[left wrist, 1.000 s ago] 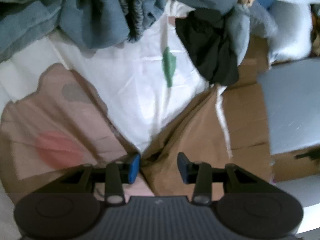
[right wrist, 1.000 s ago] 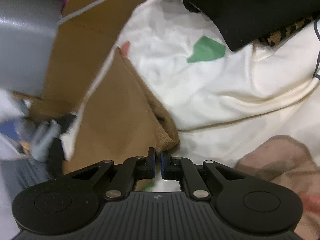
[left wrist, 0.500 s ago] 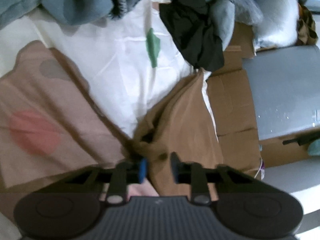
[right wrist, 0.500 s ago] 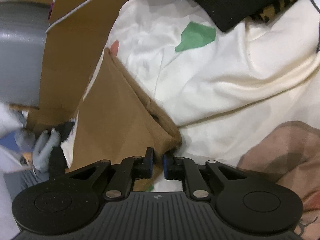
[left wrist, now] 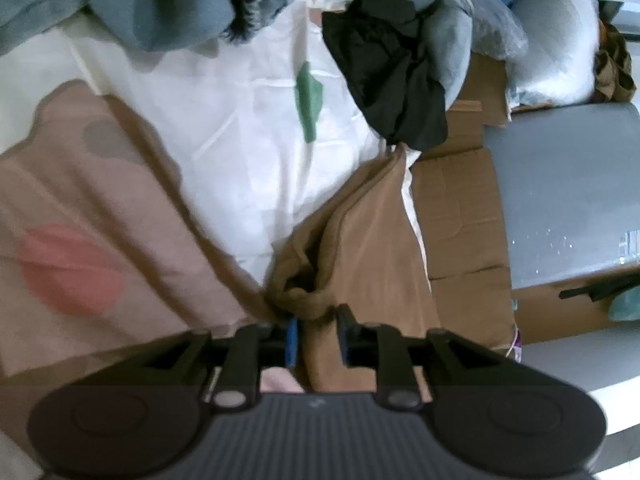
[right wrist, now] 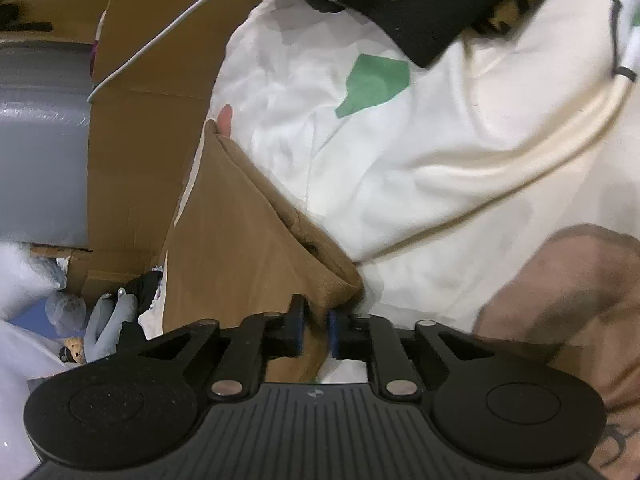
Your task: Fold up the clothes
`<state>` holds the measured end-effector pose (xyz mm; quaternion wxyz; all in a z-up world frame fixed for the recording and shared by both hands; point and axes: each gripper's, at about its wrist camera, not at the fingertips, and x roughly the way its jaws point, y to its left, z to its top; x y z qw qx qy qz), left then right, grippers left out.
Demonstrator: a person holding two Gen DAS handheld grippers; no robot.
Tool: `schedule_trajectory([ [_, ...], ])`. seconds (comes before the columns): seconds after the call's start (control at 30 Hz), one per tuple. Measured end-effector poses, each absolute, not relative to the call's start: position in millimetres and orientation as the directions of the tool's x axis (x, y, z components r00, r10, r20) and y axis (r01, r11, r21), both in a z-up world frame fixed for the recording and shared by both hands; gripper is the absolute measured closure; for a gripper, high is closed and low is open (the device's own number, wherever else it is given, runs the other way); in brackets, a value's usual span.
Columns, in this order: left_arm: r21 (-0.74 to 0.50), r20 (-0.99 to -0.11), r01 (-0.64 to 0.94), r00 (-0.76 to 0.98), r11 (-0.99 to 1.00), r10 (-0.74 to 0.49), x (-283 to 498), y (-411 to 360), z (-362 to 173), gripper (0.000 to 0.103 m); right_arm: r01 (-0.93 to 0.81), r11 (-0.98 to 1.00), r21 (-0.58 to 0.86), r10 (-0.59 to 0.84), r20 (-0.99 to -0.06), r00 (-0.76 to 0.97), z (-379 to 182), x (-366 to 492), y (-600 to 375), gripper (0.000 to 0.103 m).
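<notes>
A brown garment [left wrist: 368, 240] lies stretched over the edge of a white sheet [left wrist: 240, 140] that has a green patch. Its bunched, thick end sits between the fingers of my left gripper [left wrist: 318, 338], which is shut on it. In the right wrist view the same brown garment [right wrist: 232, 248] runs from a far corner down to my right gripper [right wrist: 316, 332], whose blue pads are shut on its folded corner. The cloth hangs taut between the two grips.
A pink blanket [left wrist: 80, 240] lies to the left. Blue-grey clothes [left wrist: 140, 0] are heaped at the back, with a black garment [left wrist: 392, 80] beside them. Flattened cardboard [left wrist: 460, 220] and a grey box [left wrist: 568, 192] sit past the sheet's edge.
My left gripper moved forward and narrowed from wide open onto the bunched end of the brown garment. The right gripper stayed shut on its corner, lifting slightly.
</notes>
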<state>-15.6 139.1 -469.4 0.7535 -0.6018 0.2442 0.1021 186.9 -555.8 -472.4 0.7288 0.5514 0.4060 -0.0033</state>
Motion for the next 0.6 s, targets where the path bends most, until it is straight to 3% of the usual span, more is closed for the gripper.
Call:
schedule_trajectory([
  [0.1,-0.864,-0.475,-0.429,0.868,0.262,-0.146,-8.5,140.9,-473.3,0.08,0.446,0.383,0.809,0.445,-0.585,0.679,-472.6,190.4,-555.9,0.088],
  [0.13,-0.864,-0.476,-0.43,0.867,0.261,-0.148,-6.7,141.4,-474.5,0.082,0.433,0.383,0.816,0.448,-0.574,0.686,-470.4,190.5,-555.8,0.088],
  [0.17,-0.864,-0.476,-0.431,0.867,0.26,-0.147,-7.4,141.2,-474.4,0.092,0.415,0.386,0.824,0.452,-0.562,0.693,-467.4,190.2,-555.5,0.088],
  [0.27,-0.865,-0.476,-0.432,0.867,0.256,-0.145,-9.4,140.4,-474.0,0.094,0.372,0.385,0.845,0.464,-0.526,0.713,-458.6,189.5,-555.0,0.09],
  [0.33,-0.865,-0.476,-0.433,0.867,0.254,-0.144,-10.7,139.9,-473.7,0.092,0.372,0.387,0.844,0.467,-0.527,0.71,-458.4,190.6,-553.1,0.09],
  [0.4,-0.865,-0.476,-0.434,0.868,0.25,-0.141,-12.0,139.4,-474.0,0.081,0.395,0.396,0.829,0.459,-0.551,0.697,-463.7,192.4,-550.4,0.09],
  [0.5,-0.871,-0.472,-0.439,0.872,0.221,-0.129,-12.7,138.0,-480.9,0.075,0.436,0.355,0.827,0.457,-0.561,0.691,-474.9,192.5,-551.1,0.088],
  [0.6,-0.883,-0.455,-0.425,0.88,0.2,-0.139,-8.4,140.5,-485.2,0.076,0.445,0.338,0.83,0.448,-0.557,0.699,-479.0,194.7,-553.6,0.088],
])
